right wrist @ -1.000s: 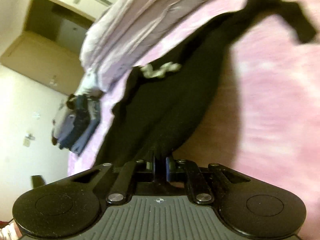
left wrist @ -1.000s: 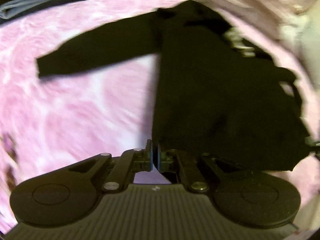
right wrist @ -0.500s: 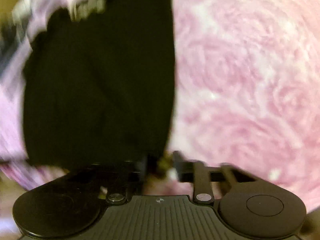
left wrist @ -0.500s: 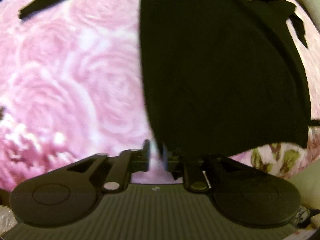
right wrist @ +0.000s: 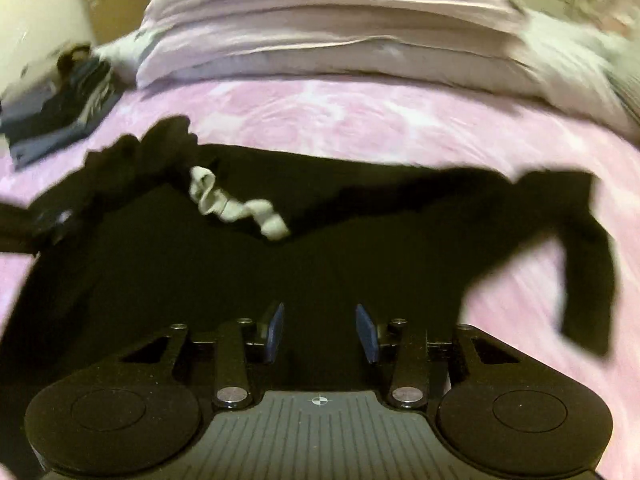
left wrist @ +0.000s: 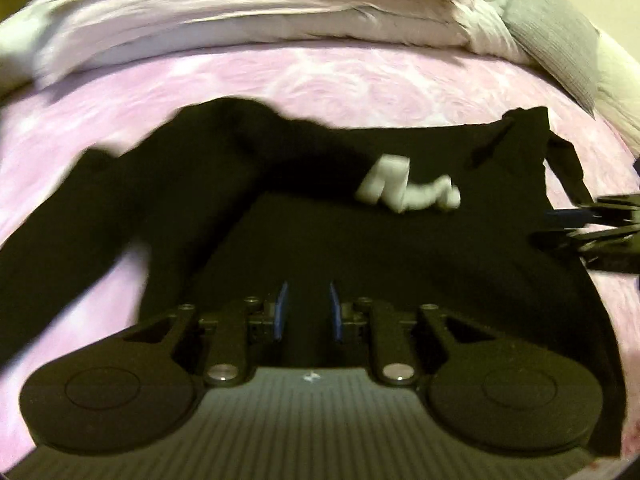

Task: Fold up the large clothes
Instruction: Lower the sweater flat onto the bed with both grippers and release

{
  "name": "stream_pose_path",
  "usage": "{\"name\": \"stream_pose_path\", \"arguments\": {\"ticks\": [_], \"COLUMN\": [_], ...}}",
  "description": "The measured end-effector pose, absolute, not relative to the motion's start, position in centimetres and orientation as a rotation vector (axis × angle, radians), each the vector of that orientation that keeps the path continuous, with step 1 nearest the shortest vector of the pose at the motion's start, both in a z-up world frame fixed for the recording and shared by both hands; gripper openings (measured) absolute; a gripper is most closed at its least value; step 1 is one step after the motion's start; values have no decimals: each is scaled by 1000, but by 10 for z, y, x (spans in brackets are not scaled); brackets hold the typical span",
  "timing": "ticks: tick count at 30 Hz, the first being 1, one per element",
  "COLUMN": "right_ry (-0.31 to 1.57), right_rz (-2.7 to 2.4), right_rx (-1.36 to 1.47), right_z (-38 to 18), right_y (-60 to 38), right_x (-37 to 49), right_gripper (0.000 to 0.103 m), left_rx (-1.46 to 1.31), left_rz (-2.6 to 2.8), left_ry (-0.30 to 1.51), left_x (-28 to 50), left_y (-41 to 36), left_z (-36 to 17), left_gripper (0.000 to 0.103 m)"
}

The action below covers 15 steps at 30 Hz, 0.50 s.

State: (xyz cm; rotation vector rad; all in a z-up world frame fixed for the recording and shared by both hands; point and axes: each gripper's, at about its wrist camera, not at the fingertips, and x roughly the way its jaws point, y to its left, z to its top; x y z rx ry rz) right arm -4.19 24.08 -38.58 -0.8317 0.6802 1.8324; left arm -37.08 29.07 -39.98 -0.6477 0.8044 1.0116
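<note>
Both grippers are now hanging open over the black garment [left wrist: 400, 248]: our left gripper [left wrist: 307, 312] and right gripper [right wrist: 320, 330] are each showing a clear gap between blue pads, where a moment ago they were pinching the hem. We are seeing the garment lying folded over itself on the pink bedspread [left wrist: 320, 76], its white label [left wrist: 408, 190] facing up and both sleeves sprawling outward. We are judging the first fold laid down; the sleeves [right wrist: 580, 248] are waiting next.
</note>
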Motion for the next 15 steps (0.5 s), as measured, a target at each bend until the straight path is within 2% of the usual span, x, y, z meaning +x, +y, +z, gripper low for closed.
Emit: {"name": "stream_pose_path", "arguments": {"ticks": [4, 7, 9, 11, 15], "right_ry": [663, 559, 540, 594, 861], "right_rz": [1908, 1960, 1894, 1791, 1663], "right_rx": [-916, -893, -809, -713, -503], "right_z": [-426, -425, -421, -419, -410], "right_y": [302, 350, 397, 438, 470], "right_x": [-52, -51, -49, -42, -8], "right_gripper": [38, 38, 38, 38, 38], "left_rx": [-530, -511, -532, -551, -745], "left_rz": [948, 981, 1028, 1119, 1209], "left_ry": [868, 826, 788, 735, 556], "left_x": [-337, -334, -337, -344, -393], "left_y": [344, 402, 444, 477, 501], "left_z": [-422, -425, -421, -417, -399], "left_gripper": [17, 15, 9, 9, 15]}}
